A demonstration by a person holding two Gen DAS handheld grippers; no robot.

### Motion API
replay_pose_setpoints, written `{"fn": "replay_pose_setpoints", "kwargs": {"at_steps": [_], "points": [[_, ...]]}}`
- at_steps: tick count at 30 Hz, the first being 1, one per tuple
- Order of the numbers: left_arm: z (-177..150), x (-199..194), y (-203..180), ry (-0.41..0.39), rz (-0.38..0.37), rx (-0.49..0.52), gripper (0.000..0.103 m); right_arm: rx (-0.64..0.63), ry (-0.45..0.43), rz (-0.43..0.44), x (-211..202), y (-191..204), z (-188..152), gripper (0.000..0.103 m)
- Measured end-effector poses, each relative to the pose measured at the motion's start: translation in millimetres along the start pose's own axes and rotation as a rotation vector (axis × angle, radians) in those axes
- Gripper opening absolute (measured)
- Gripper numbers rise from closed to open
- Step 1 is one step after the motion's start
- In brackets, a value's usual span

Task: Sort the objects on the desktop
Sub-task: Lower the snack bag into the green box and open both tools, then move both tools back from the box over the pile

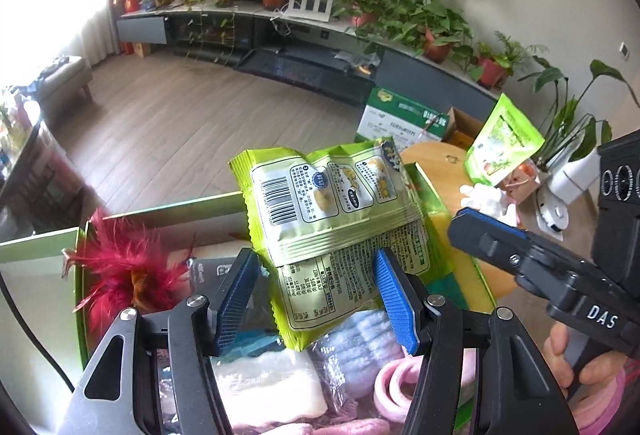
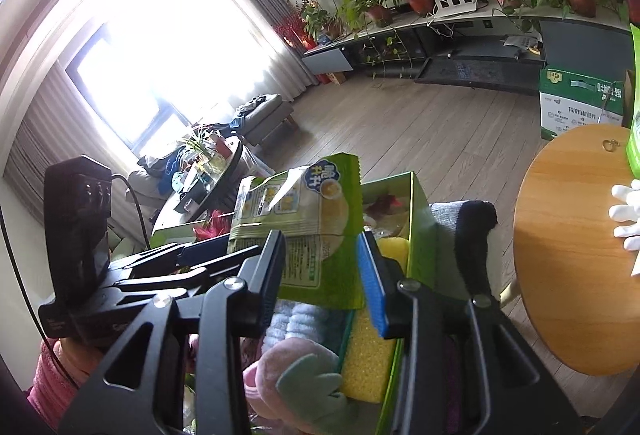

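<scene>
Above one green box (image 1: 430,191), two stacked snack packets (image 1: 320,195), left fingers (image 1: 394,299) spread around them, right fingers (image 2: 370,283) spread.

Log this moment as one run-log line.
stage: sorting into green box | left gripper: open, around snack packets | right gripper: open, beside same packets | box contents: yellow sponge, red feathers
</scene>
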State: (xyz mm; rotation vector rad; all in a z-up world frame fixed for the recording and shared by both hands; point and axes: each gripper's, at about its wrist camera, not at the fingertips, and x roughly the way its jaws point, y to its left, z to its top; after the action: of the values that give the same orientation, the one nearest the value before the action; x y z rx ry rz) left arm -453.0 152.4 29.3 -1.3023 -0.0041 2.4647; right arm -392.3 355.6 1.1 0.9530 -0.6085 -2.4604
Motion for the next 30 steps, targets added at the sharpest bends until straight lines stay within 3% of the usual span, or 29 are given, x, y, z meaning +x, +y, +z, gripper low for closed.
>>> {"fn": "replay_pose_setpoints", "kwargs": {"at_steps": [6, 8, 17, 27, 30], "points": [[-2, 3, 0, 0.087, 0.055, 0.020, 0.065, -0.002, -0.004, -0.001, -2, 3, -1, 0.038], [-2, 1, -3, 0.080, 0.083, 0.039, 0.065, -0.004, -0.005, -0.003, -3, 4, -1, 0.038], [0, -35, -10, -0.087, 0.143, 0.080, 0.065, -0.051, -0.023, -0.016, -20, 21, -2, 0.038], [-20, -94, -40, -0.219, 0.238, 0.168, 0.070, -0.156, -0.027, -0.075, -64, 69, -19, 0.044], [-33, -110, -43, -0.221, 0.248, 0.162, 0.070, -0.167, -0.023, -0.099, -81, 82, -27, 0.047]]}}
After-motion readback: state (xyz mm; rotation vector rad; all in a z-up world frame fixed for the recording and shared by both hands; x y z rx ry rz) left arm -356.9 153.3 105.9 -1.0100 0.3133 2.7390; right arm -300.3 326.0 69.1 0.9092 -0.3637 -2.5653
